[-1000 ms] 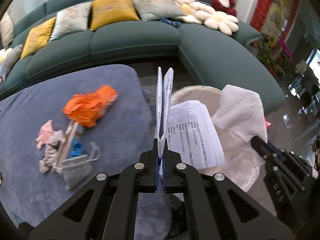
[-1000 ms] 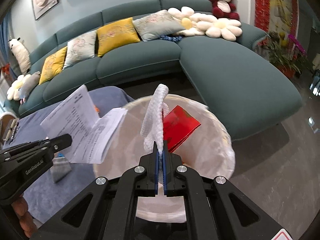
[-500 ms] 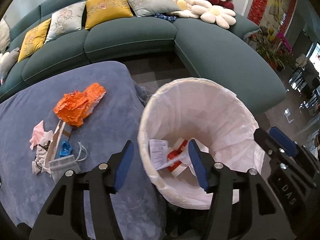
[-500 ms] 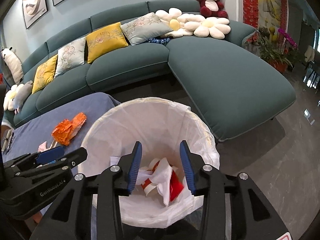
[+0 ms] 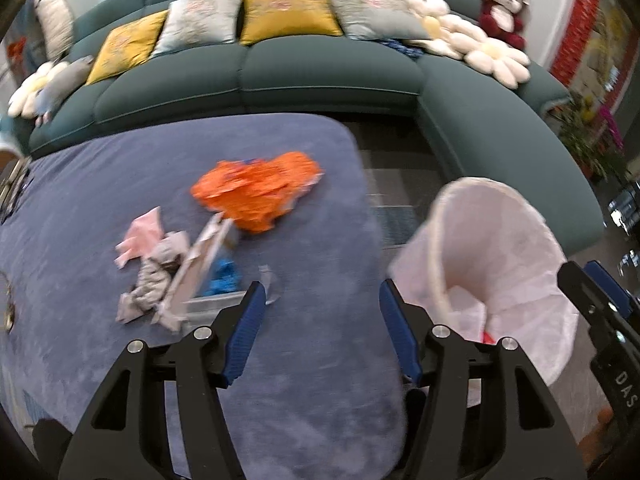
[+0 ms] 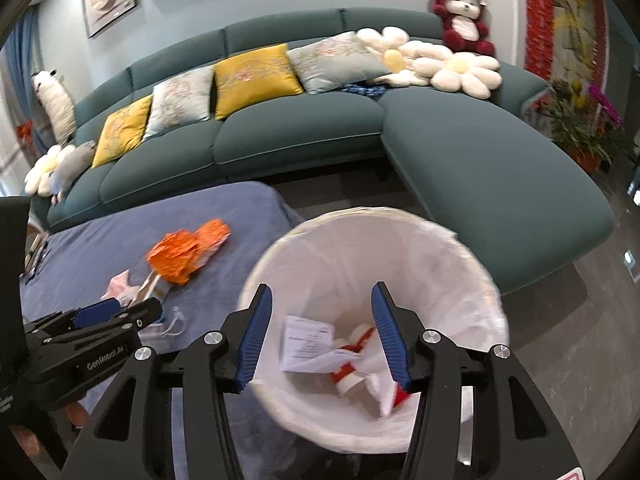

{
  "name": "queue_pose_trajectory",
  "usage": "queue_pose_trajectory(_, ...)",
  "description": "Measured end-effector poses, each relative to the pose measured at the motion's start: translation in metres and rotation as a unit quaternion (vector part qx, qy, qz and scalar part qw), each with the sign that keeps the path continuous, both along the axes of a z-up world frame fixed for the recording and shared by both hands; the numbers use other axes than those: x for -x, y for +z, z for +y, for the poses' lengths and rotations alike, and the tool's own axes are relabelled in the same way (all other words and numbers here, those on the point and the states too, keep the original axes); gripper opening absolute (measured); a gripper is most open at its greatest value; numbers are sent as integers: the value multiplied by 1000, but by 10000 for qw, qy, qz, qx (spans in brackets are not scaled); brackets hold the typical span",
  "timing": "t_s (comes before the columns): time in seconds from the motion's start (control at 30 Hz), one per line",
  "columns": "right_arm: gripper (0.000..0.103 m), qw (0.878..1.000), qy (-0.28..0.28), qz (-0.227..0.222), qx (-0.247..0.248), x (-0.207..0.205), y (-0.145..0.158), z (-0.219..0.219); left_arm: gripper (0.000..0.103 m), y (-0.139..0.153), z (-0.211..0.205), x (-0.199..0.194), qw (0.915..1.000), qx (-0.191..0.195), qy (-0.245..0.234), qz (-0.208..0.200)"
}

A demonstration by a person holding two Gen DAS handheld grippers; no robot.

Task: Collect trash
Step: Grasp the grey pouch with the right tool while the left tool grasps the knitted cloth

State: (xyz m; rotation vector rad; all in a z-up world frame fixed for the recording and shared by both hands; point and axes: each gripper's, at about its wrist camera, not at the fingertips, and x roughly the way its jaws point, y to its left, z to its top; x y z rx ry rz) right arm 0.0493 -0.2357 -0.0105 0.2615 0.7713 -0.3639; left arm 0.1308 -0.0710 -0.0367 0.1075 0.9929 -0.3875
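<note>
**Back to the pile for the next piece**

Both claws are spread and empty — left claw (image 5: pixel 320 332) over the tabletop (image 5: pixel 100 184), right claw (image 6: pixel 320 334) above the bin (image 6: pixel 476 268). We aim left at the orange wrapper (image 5: pixel 256 194), at eleven o'clock, and pinch its raised edge.

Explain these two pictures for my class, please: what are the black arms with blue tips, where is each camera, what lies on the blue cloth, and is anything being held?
A person holds two hand grippers, each with a fisheye camera looking along its blue-padded fingers. The left gripper is open and empty above the blue cloth. On the cloth lie an orange wrapper, a pink scrap, crumpled grey paper and something blue. The right gripper is also open and empty above the lined trash bin, which holds a printed sheet and red and white trash.
</note>
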Motion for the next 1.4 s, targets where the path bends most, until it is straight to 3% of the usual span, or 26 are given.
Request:
queue_pose_trajectory(0.33,58,9966,778,263,-12,-32,-17,74,63,-16,83,-27,9973,-156,716,11)
queue_pose_trajectory(0.6,60,9880,1389,671,-121,-58,-50,136,64,-43,142,-46,9924,-278,1182,215)
queue_pose_trajectory(0.8,60,9808,1653,979,-332,-78,-79,170,69,-67,166,-54,9915,-515,1158,302)
queue_pose_trajectory(1.1,63,9742,1822,1287,-356,-108,-118,212,75,-95,180,-66,9929,-466,961,532)
queue_pose_trajectory(1.27,63,9736,1768,1409,-326,-119,-132,215,75,-106,185,-72,9924,-435,964,632)
queue_pose_trajectory(1.4,52,9742,1681,1437,-452,-120,-134,200,76,-110,185,-78,9921,-279,987,720)
